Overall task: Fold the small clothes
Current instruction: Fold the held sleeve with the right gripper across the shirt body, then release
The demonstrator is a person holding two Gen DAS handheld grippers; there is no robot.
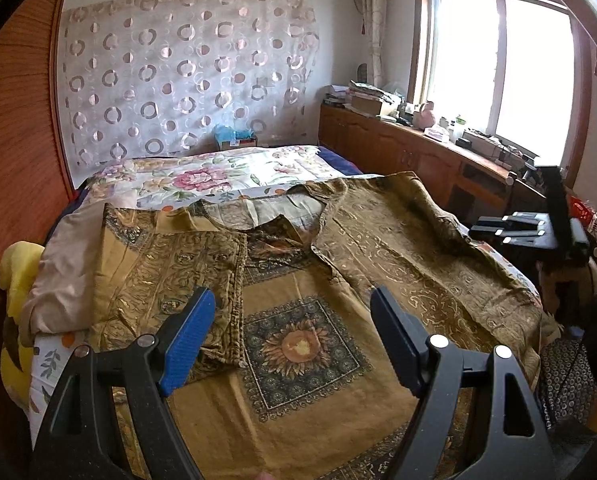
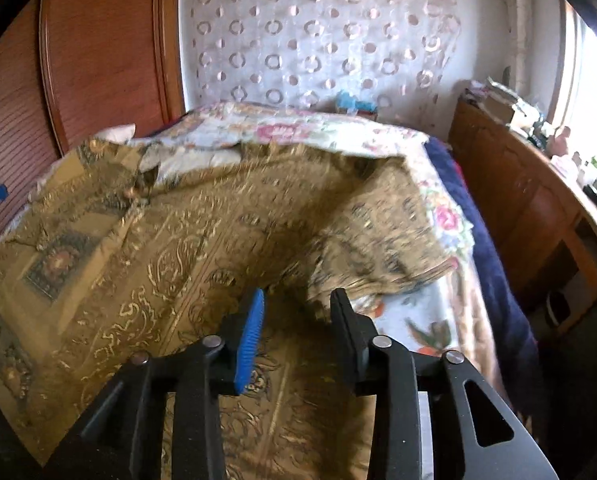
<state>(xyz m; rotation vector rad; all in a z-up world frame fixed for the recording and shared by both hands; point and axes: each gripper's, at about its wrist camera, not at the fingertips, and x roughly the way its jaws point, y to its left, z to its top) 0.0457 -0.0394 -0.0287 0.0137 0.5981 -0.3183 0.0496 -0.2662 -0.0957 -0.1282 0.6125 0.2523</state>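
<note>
1 garment: gold-brown patterned shirt (image 1: 310,344), spread flat on the bed (image 1: 202,178), collar toward the headboard wall, left front panel folded inward, right panel lying open. No readable labels or text anywhere. 2 claws. Left claw (image 1: 292,340) wide apart, hovering over the shirt's middle, holding nothing. Right claw (image 2: 298,336) at the shirt's right edge, jaws partly apart with fabric bunched up between them; blurred, contact unclear. Floral quilt (image 2: 438,216) underneath.
</note>
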